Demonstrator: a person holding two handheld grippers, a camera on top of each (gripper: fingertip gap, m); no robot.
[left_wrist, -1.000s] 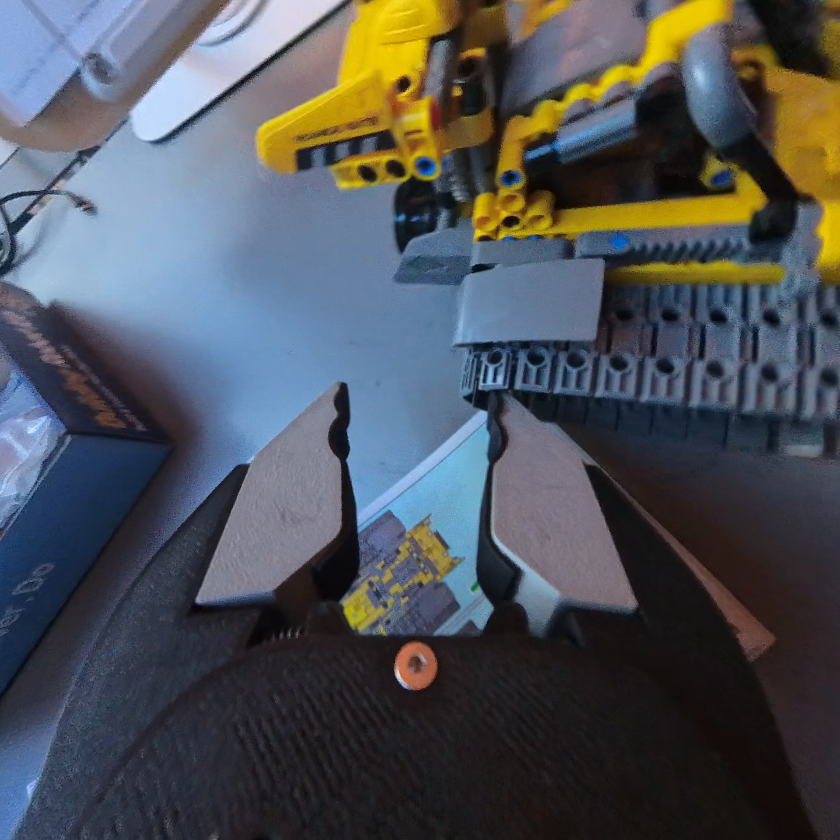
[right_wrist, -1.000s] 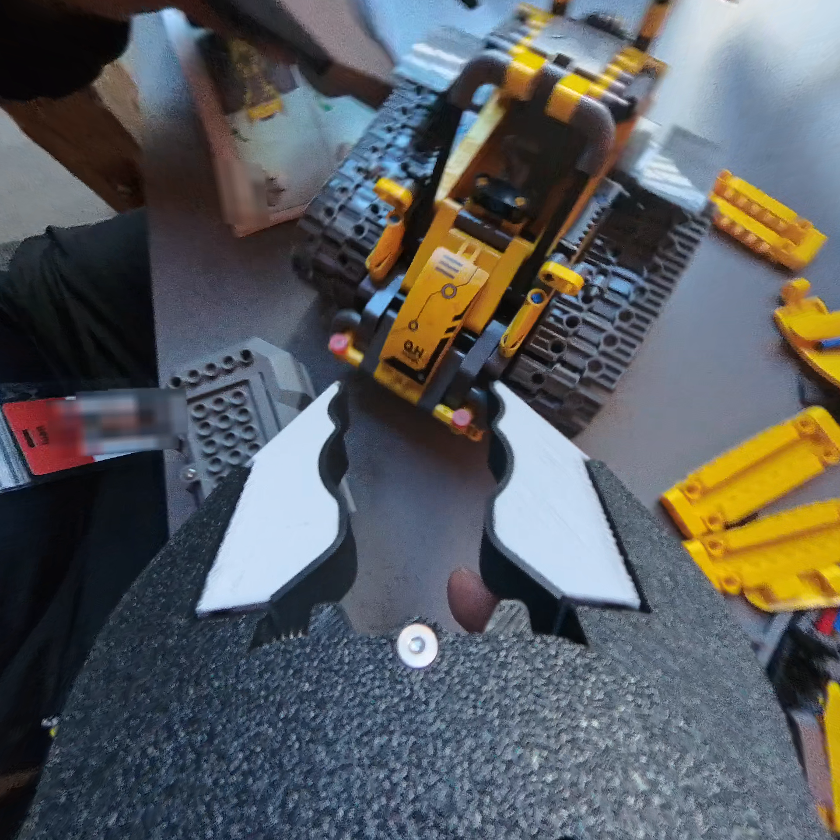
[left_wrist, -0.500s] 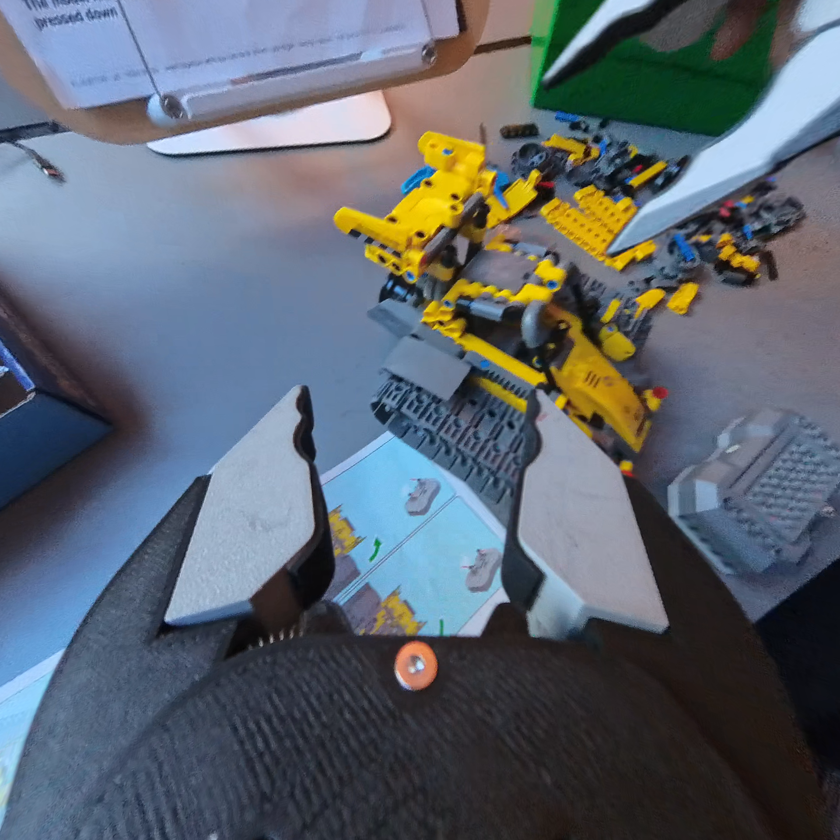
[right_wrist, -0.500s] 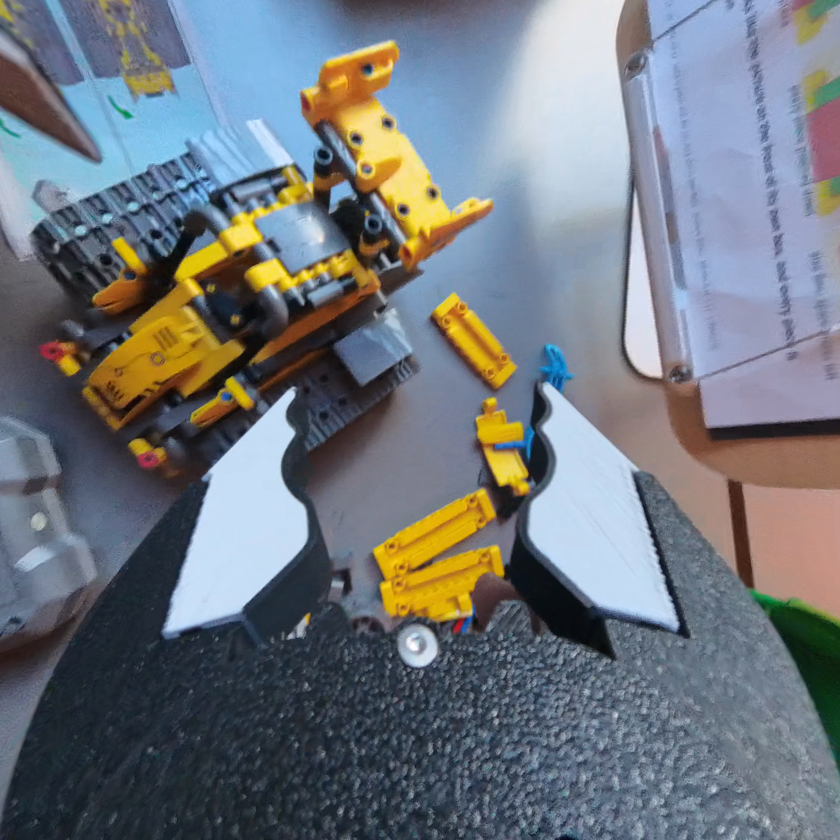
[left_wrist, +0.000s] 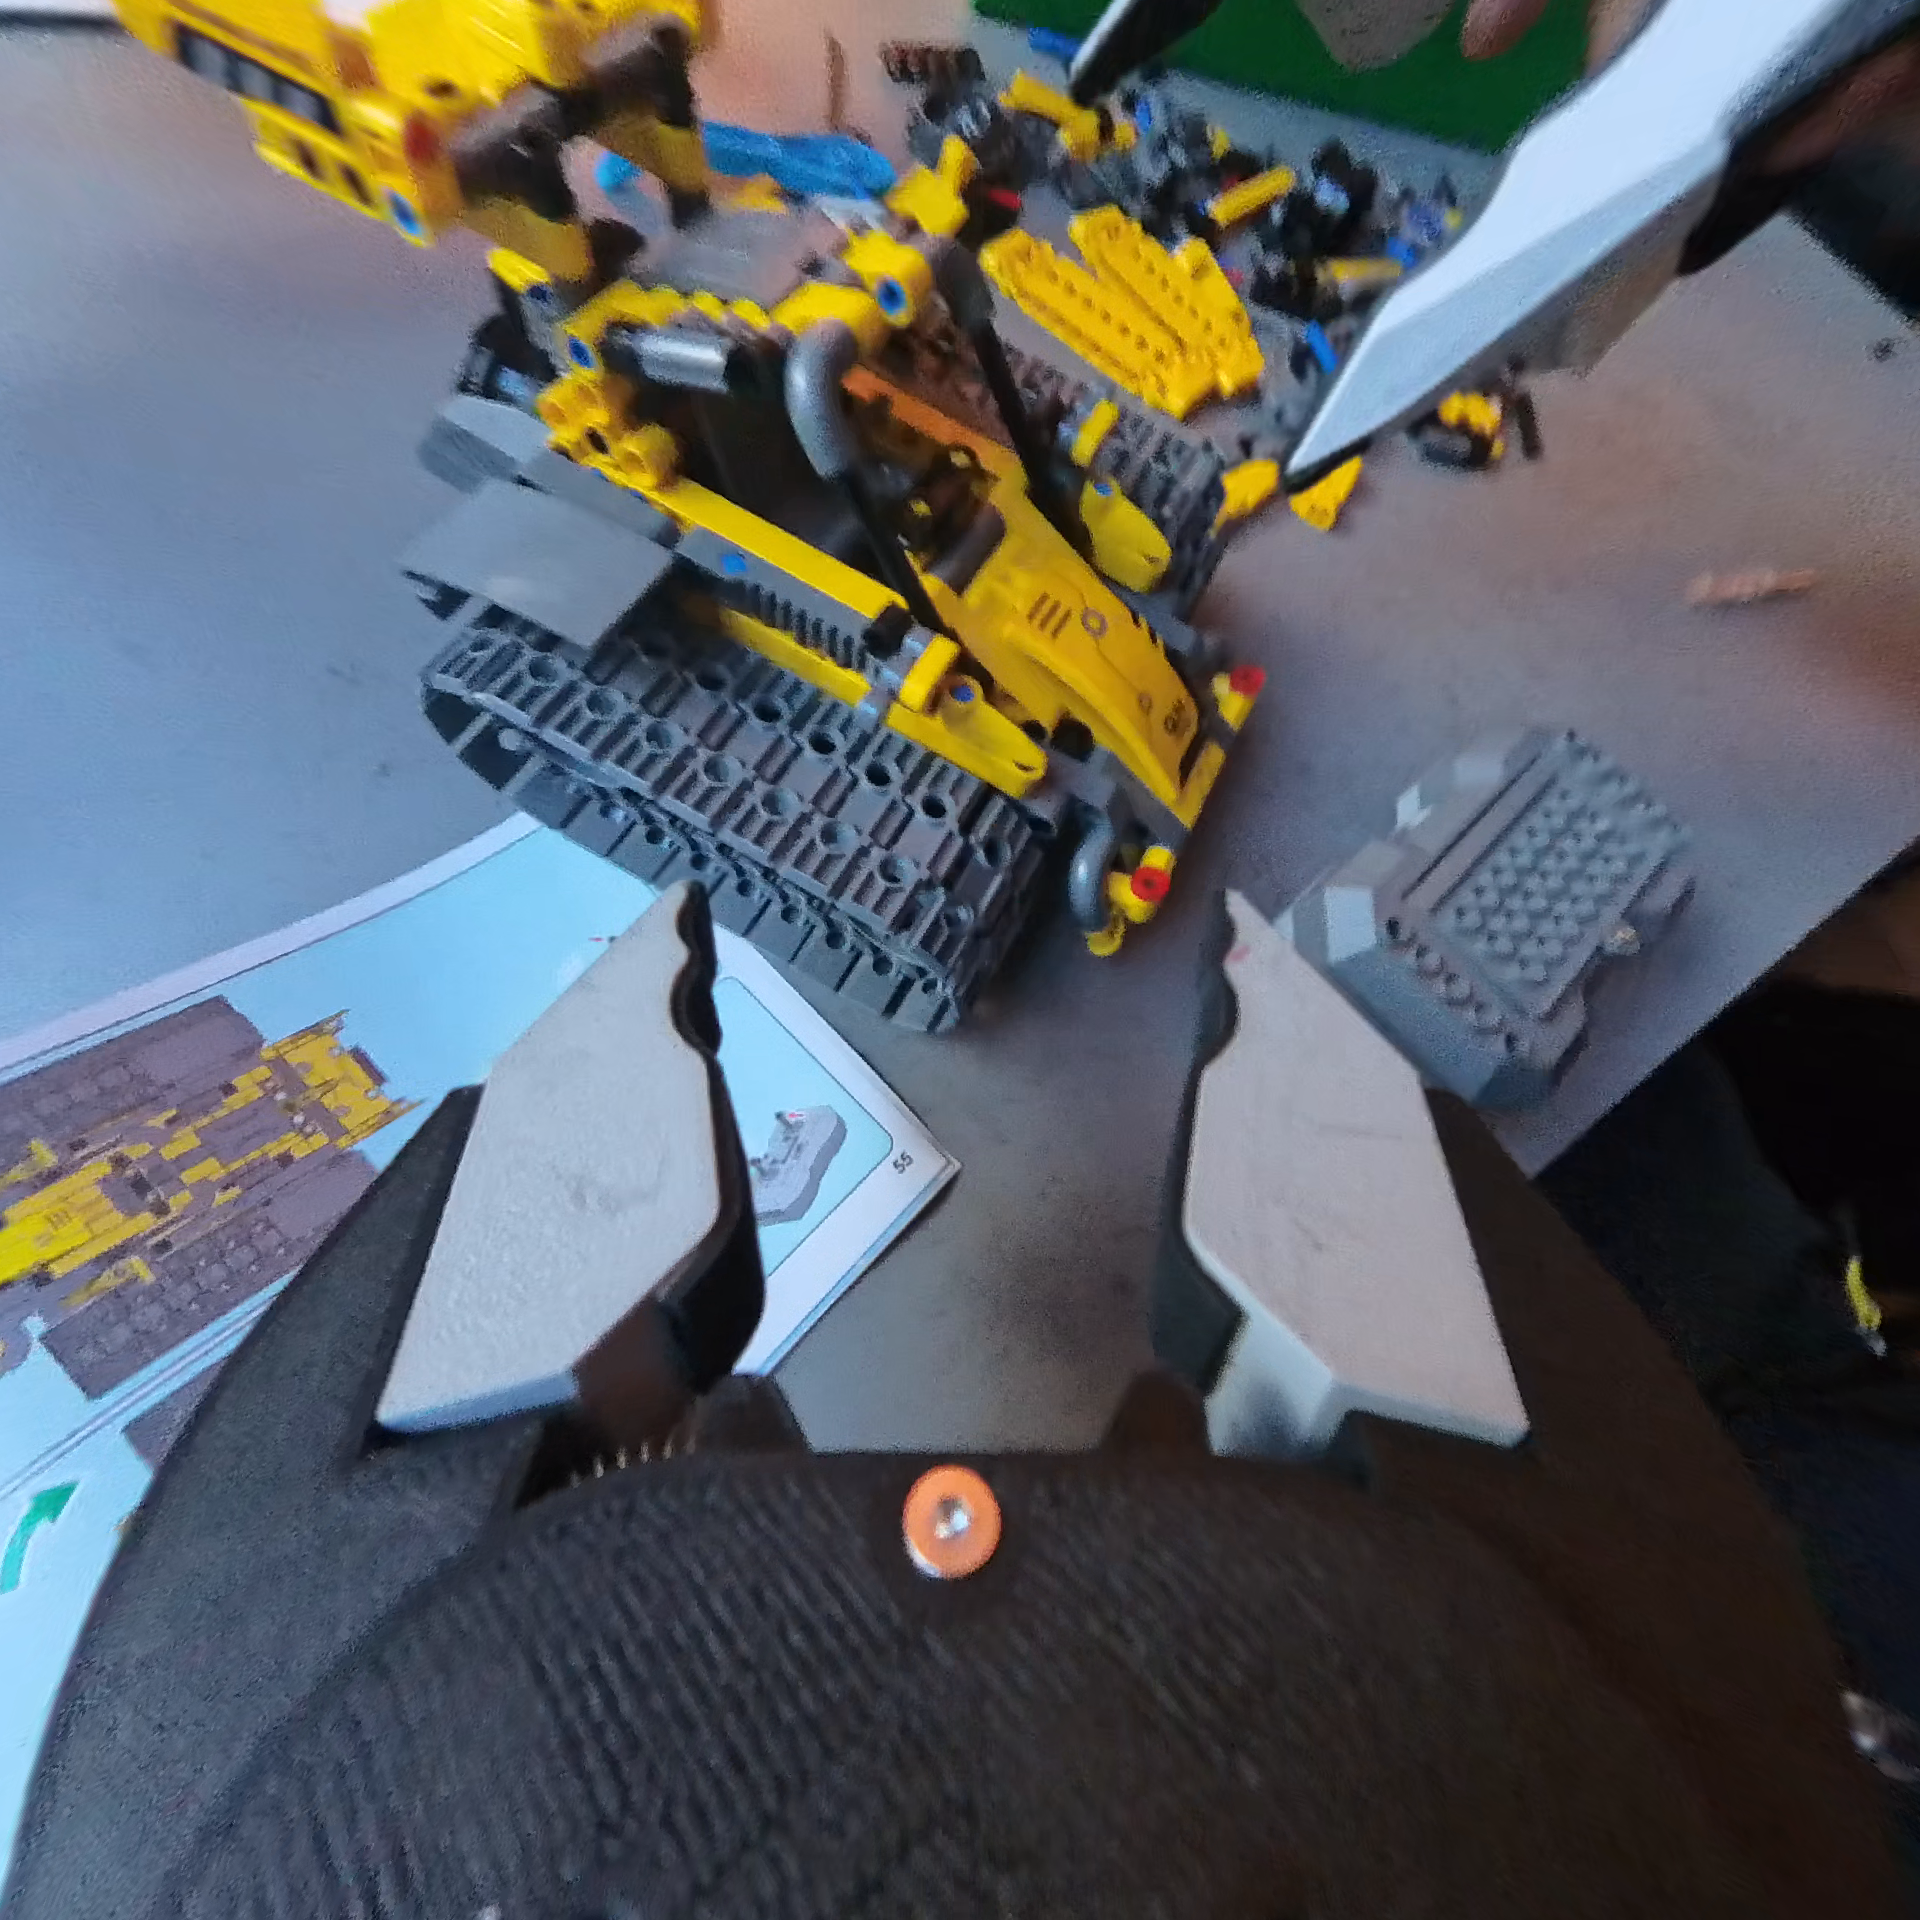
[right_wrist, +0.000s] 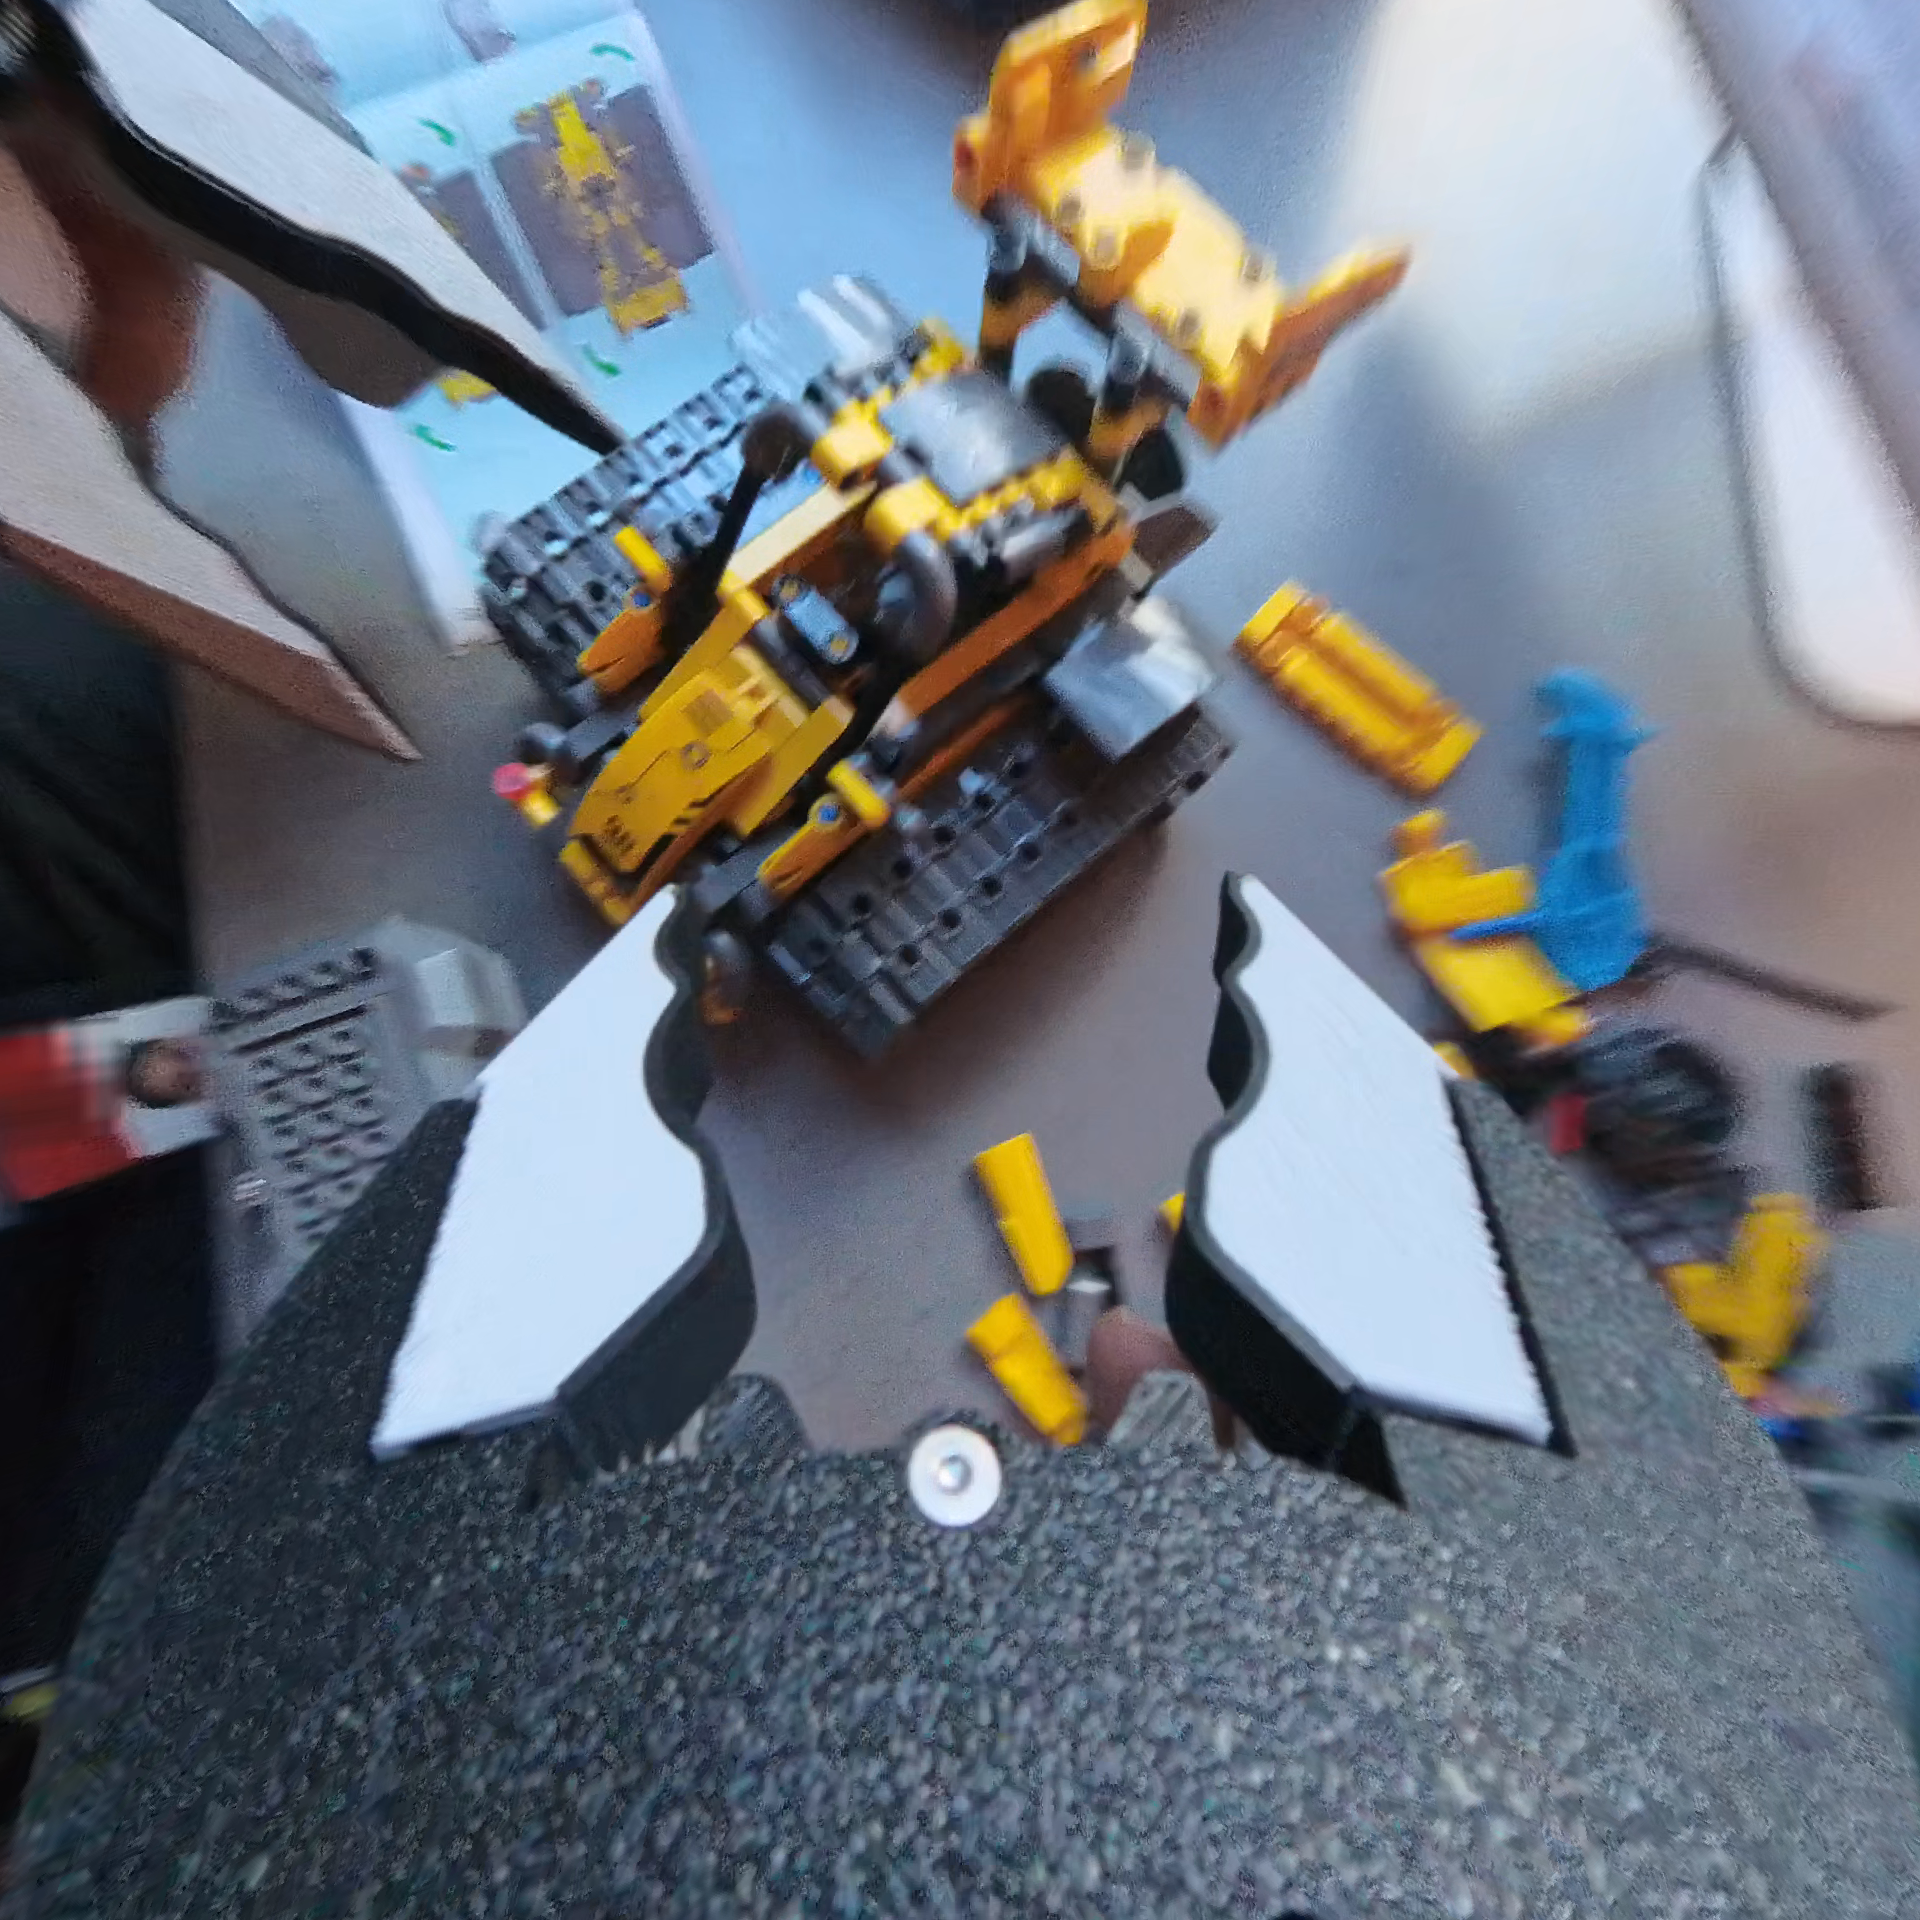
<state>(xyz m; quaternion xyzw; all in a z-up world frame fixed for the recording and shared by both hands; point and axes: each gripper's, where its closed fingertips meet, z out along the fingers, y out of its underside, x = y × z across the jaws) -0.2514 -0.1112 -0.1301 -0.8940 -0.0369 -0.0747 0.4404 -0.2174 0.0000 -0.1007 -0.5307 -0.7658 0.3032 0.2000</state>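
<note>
A yellow and grey brick-built tracked vehicle (left_wrist: 831, 623) stands on the grey table, with its yellow blade (right_wrist: 1132, 229) raised at the far end. It also shows in the right wrist view (right_wrist: 852, 686). My left gripper (left_wrist: 956, 935) is open and empty, held above the table just short of the vehicle's near track (left_wrist: 748, 790) and rear. My right gripper (right_wrist: 951, 914) is open and empty, over the table by the vehicle's other track (right_wrist: 966, 894). The right gripper's fingers (left_wrist: 1538, 239) show at the top right of the left wrist view.
An open instruction booklet (left_wrist: 312, 1091) lies left of my left gripper. A grey studded block (left_wrist: 1507, 935) sits near the table edge. Loose yellow pieces (right_wrist: 1351, 686), small yellow pins (right_wrist: 1023, 1205), a blue piece (right_wrist: 1590, 831) and a pile of small parts (left_wrist: 1195, 208) lie around. My left gripper's tips are some 7 centimeters from the grey studded block (left_wrist: 1507, 935). Look for it in the right wrist view (right_wrist: 305, 1062) too.
Both grippers have swung and drawn closer to the vehicle, each now facing one of its tracks. Both have opened wider.
</note>
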